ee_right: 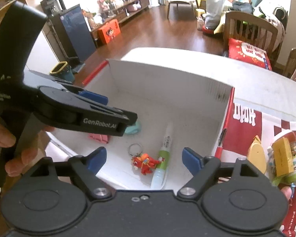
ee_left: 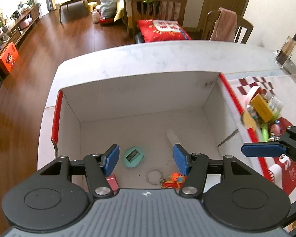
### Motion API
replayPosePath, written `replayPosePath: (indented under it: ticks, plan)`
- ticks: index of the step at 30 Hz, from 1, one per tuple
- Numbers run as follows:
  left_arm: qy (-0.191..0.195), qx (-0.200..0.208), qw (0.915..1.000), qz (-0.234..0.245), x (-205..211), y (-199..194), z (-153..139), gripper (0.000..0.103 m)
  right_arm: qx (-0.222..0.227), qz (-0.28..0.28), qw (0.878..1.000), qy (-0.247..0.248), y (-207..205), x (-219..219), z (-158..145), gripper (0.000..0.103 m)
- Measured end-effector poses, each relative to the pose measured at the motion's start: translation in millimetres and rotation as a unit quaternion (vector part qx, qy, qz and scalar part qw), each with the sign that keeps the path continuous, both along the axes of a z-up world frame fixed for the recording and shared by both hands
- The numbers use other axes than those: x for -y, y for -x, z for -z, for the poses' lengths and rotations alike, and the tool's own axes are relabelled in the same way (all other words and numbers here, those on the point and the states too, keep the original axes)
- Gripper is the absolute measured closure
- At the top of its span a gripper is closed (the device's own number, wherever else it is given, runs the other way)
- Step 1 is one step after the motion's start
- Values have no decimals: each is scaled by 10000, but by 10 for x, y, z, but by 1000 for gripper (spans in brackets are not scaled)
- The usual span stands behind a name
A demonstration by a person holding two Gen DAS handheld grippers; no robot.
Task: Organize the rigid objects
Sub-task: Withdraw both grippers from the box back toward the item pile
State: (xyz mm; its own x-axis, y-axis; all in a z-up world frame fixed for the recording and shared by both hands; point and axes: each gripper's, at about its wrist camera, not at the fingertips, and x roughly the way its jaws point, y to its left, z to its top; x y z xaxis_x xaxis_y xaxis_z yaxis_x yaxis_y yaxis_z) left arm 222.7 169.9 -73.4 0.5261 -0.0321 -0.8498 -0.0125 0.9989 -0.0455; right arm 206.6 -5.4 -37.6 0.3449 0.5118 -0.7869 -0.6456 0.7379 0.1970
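A white cardboard box with red edges [ee_left: 140, 90] [ee_right: 167, 83] stands on the table. On its floor lie a teal gadget [ee_left: 133, 156] [ee_right: 135, 127], a pink piece [ee_left: 112, 180] [ee_right: 99, 138], a red-orange dragon keyring [ee_right: 145, 163] [ee_left: 172, 179] and a green-and-white tube [ee_right: 162, 158]. My left gripper [ee_left: 147, 160] hovers over the box, open, nothing between its pads. My right gripper [ee_right: 143, 161] hangs above the keyring and tube, open and empty. The left gripper [ee_right: 92, 106] also crosses the right wrist view from the left.
Right of the box, on a red-and-white patterned cloth [ee_right: 246, 122], sits a pile of small items: a yellow box [ee_left: 261, 107] [ee_right: 283, 156], a yellow disc [ee_left: 248, 119], bottles. Wooden chairs [ee_left: 157, 6] stand beyond the table's far edge. A person's fingers [ee_right: 7, 138] hold the left gripper's handle.
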Motion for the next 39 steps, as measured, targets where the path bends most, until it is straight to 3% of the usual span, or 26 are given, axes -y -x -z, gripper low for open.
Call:
replayPosePath:
  ticks: [11, 13, 20, 24, 27, 29, 39]
  plan:
    - [64, 449, 9990, -20, 163, 298, -359, 43, 281, -129, 9982, -509, 182, 352, -333, 7]
    - [70, 551, 9985, 36, 216, 350, -400, 34, 291, -105, 9977, -610, 197, 449, -363, 5]
    - [188, 771, 9968, 18, 392, 507, -504, 33, 426, -54, 9959, -795, 289, 782, -425, 1]
    - [33, 1010, 9948, -113, 540, 606, -547, 33, 678, 93, 9950, -721, 362, 1087, -425, 0]
    - [-76, 1287, 9915, -167, 683, 675, -584, 22, 702, 247, 9951, -646, 373, 1323, -385, 0]
    - [-99, 1425, 9896, -170, 781, 702, -594, 22, 659, 344, 9953, -621, 363, 1477, -345, 0]
    - [-38, 1522, 9883, -26, 1370, 623, -461, 22, 673, 837, 9933, -428, 273, 2175, -177, 0]
